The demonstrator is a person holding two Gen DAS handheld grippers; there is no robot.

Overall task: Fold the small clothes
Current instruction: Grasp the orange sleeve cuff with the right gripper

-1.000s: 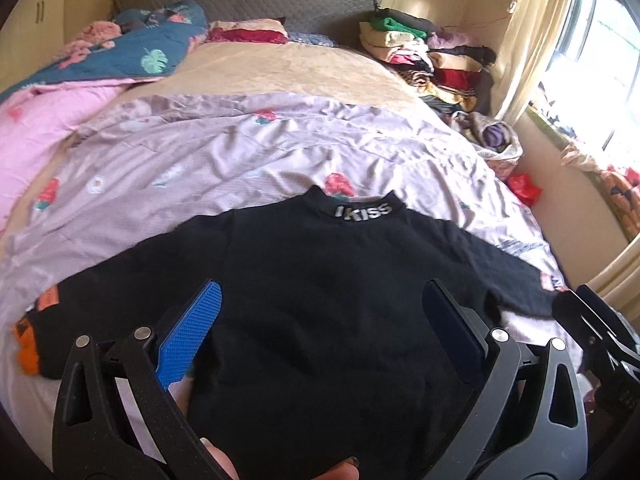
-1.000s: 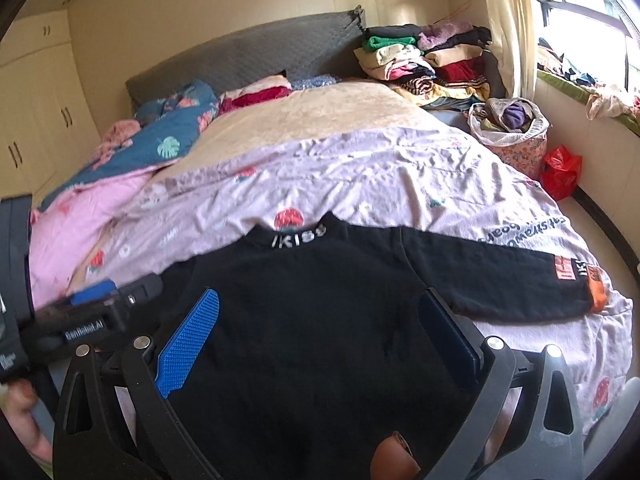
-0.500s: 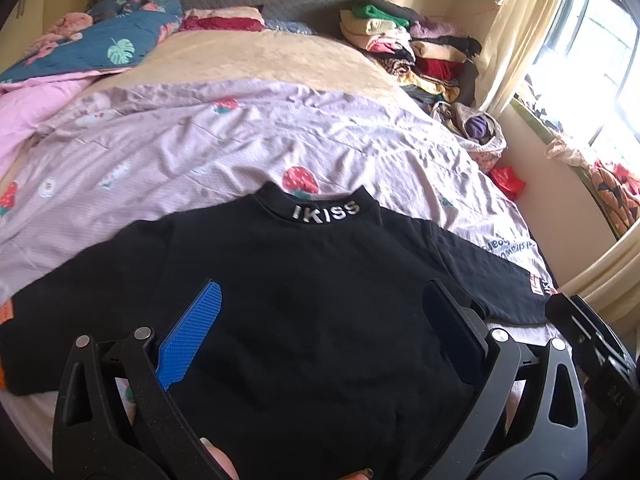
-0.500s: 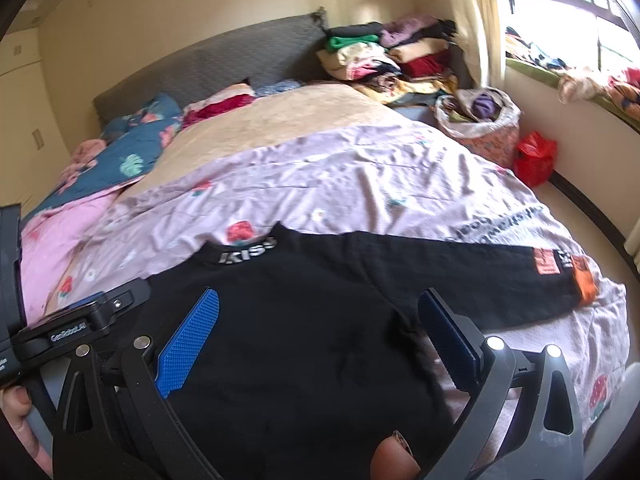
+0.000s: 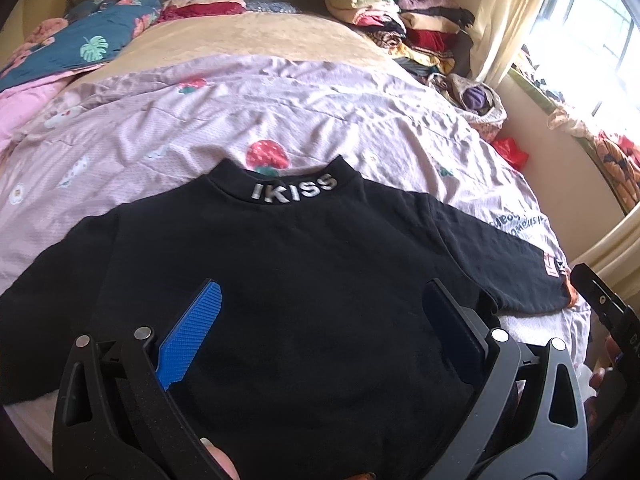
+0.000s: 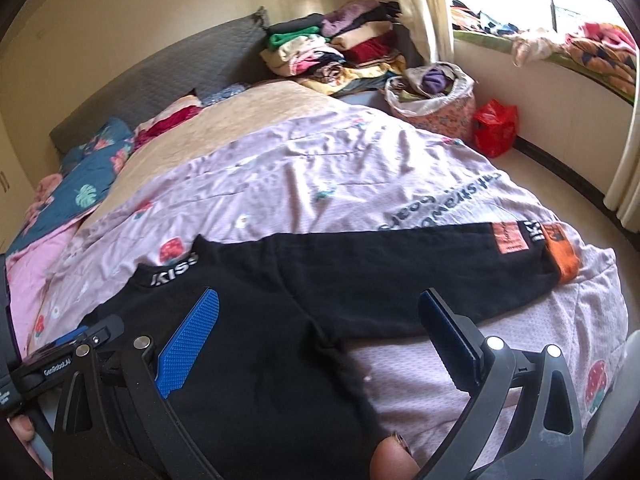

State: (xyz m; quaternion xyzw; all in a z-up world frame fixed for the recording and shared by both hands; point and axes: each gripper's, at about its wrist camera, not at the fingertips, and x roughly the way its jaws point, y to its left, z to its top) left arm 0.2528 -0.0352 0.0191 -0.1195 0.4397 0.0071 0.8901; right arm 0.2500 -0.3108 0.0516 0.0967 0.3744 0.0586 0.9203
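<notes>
A small black long-sleeved top [image 5: 304,280] with "IKISS" on its collar [image 5: 294,190] lies flat, face up, on a lilac bedsheet [image 5: 224,112], both sleeves spread out. My left gripper [image 5: 320,320] is open and empty, hovering over the top's lower body. My right gripper [image 6: 320,324] is open and empty over the top's right side, near the armpit. The right sleeve [image 6: 420,272] stretches to the right and ends in an orange cuff [image 6: 562,258]. The right gripper's body shows at the edge of the left wrist view [image 5: 604,312].
Stacks of folded clothes [image 6: 340,52] stand at the bed's far right corner. A patterned basket of laundry [image 6: 436,96] and a red bag [image 6: 496,126] sit on the floor by the window wall. Pillows and a blue floral quilt [image 5: 88,48] lie at the headboard.
Both grippers have shifted to the right over the top. The right wrist view now shows the right sleeve and armpit between its fingers. The top lies as before.
</notes>
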